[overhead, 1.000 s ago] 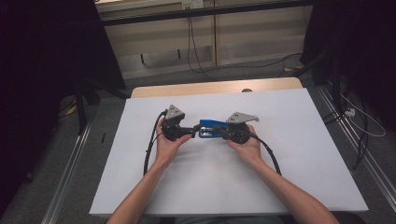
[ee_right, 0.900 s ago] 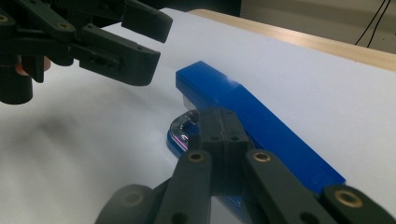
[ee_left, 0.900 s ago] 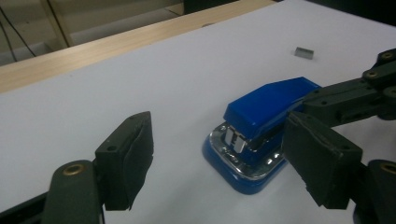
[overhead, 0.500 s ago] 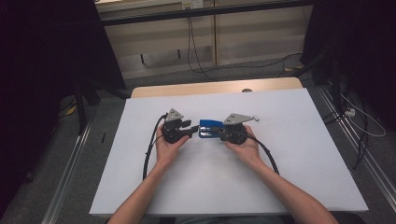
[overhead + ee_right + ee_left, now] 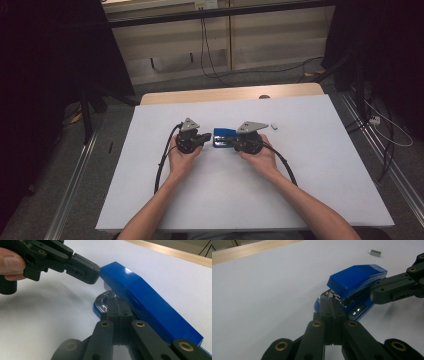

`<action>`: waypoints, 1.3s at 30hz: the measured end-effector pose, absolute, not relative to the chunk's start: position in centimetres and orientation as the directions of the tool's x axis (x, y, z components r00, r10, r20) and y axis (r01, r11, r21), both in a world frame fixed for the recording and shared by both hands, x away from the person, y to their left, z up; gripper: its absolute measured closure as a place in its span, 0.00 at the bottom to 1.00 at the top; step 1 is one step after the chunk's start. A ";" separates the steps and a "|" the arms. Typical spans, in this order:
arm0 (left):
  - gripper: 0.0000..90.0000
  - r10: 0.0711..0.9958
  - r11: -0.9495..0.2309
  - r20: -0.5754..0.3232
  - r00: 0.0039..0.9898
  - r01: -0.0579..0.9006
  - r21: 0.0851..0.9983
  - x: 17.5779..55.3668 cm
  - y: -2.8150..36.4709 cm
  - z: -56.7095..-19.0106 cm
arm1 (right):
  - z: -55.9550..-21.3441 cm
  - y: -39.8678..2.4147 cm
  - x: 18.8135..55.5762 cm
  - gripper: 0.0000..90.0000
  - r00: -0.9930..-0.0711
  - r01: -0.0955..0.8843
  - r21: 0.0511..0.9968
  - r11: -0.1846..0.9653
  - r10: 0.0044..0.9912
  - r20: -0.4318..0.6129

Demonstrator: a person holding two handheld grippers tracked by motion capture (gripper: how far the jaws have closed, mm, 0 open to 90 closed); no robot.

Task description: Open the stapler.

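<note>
A blue stapler (image 5: 223, 135) lies on the white table (image 5: 300, 175) between my two grippers. My left gripper (image 5: 210, 138) points at its left end. In the left gripper view these jaws (image 5: 331, 305) have just been closing and now stand shut, tips at the stapler's (image 5: 357, 280) mouth, with nothing to be seen between them. My right gripper (image 5: 231, 143) comes in from the other side. Its jaws (image 5: 117, 304) are pressed together, tips against the bright metal under the blue lid (image 5: 147, 300). The left gripper's tip (image 5: 93, 271) touches the lid's front end.
A small grey block of staples (image 5: 274, 126) lies loose just beyond the right gripper. The table's wooden far edge (image 5: 230, 95) runs behind the stapler. Black cables (image 5: 162, 165) trail from both grippers toward the person. Metal rails and floor cables flank the table.
The left gripper's jaws have come together at the stapler's left end. Both hands and the stapler have hardly shifted.
</note>
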State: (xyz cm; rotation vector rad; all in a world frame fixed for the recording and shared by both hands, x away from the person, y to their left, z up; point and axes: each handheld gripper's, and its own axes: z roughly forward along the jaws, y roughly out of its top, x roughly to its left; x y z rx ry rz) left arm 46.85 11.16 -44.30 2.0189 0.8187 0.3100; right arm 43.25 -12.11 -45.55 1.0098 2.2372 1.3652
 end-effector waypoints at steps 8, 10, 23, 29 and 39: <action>1.00 0.662 -0.387 -0.063 0.747 0.413 0.825 47.0 10.9 -44.4 | -45.6 -11.8 43.6 1.00 -0.694 0.427 0.846 0.320 0.716 0.079; 1.00 0.661 -0.391 -0.070 0.747 0.423 0.817 47.0 10.8 -44.5 | -45.6 -11.7 43.7 1.00 -0.692 0.433 0.841 0.326 0.717 0.078; 1.00 0.666 -0.411 -0.040 0.745 0.411 0.814 47.2 10.3 -44.8 | -45.8 -11.4 44.0 1.00 -0.671 0.467 0.806 0.364 0.739 0.055; 1.00 0.661 -0.409 -0.028 0.750 0.391 0.825 47.0 10.0 -44.7 | -45.8 -11.4 44.0 1.00 -0.670 0.467 0.807 0.362 0.740 0.055; 1.00 0.653 -0.418 -0.015 0.757 0.376 0.827 46.9 9.8 -44.5 | -45.8 -11.4 44.0 1.00 -0.669 0.466 0.807 0.364 0.741 0.052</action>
